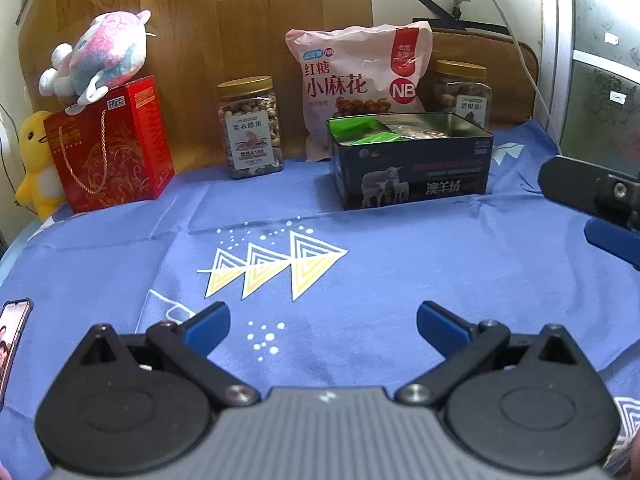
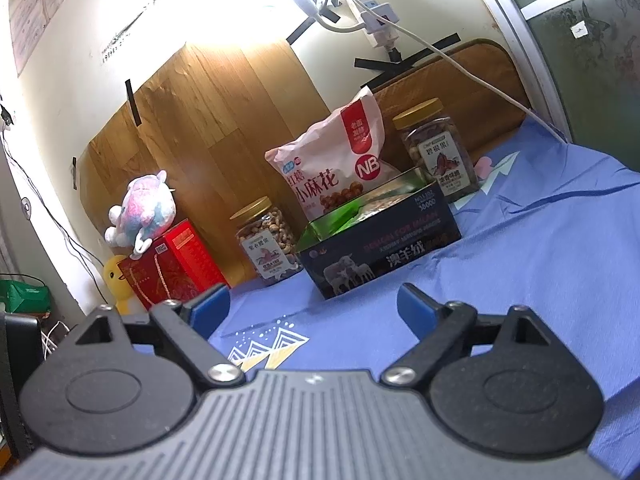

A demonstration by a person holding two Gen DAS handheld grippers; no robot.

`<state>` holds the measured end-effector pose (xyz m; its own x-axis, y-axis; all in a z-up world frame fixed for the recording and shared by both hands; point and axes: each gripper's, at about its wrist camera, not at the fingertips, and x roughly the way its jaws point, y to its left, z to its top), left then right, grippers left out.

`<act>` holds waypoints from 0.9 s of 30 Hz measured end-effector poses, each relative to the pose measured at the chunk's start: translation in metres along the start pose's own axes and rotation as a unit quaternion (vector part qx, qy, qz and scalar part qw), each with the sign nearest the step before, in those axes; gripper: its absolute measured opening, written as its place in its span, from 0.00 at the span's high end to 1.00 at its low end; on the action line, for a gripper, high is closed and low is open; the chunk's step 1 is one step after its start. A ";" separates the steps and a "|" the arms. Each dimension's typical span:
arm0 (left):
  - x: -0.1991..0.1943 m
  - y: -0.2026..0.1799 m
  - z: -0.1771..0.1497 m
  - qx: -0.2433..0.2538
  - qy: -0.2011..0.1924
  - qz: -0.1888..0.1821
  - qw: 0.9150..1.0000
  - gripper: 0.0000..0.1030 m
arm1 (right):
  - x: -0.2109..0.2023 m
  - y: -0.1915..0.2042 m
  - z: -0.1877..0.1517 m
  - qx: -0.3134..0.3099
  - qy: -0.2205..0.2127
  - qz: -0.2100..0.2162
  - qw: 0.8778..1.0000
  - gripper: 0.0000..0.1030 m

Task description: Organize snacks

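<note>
Blue cloth (image 1: 400, 264) printed with yellow triangles covers the surface that carries everything, and the snacks line its far edge against a wood-grain board (image 1: 200, 20). At the far left corner a yellow duck toy (image 1: 36, 160) stands beside a red gift box (image 1: 116, 148) with a cord handle, and a pink-and-blue plush toy (image 1: 104, 54) lies on top of that box. Right of the box, apart from it, stands a clear jar of nuts (image 1: 251, 128) with a gold lid. Further right a pink snack bag (image 1: 360, 80) leans upright at the far edge. Just in front of the bag sits an open dark tin (image 1: 412, 172) with sheep pictured on its side; green packets and other wrapped snacks lie inside it. Behind the tin's right end, a second gold-lidded jar (image 1: 466, 88) stands near the far right corner. A phone (image 1: 12, 336) lies at the left edge of the cloth.

The left gripper (image 1: 323, 322) hovers over the near middle of the cloth, its blue-padded fingers spread wide with nothing between them. The right gripper (image 2: 314, 306) points toward the tin from the near side, its fingers also apart and empty; its tips show at the right edge of the left wrist view.
</note>
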<state>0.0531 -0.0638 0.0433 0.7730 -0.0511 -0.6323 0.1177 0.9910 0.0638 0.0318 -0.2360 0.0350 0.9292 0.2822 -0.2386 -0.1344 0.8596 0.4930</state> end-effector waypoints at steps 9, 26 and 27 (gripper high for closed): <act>0.008 0.001 -0.002 -0.001 0.017 -0.005 1.000 0.00 | 0.004 -0.004 -0.004 0.004 0.006 -0.007 1.000 0.09; 0.036 -0.005 -0.014 -0.003 0.076 -0.029 0.997 0.00 | 0.014 -0.017 -0.015 0.020 0.032 -0.027 0.999 0.09; 0.037 -0.006 -0.014 -0.002 0.078 -0.029 0.997 0.00 | 0.015 -0.018 -0.015 0.022 0.035 -0.026 0.999 0.09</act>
<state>0.0724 -0.0698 0.0081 0.6586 -0.0885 -0.7473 0.1559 0.9876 0.0205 0.0433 -0.2409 0.0096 0.9080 0.2674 -0.3224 -0.0695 0.8553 0.5135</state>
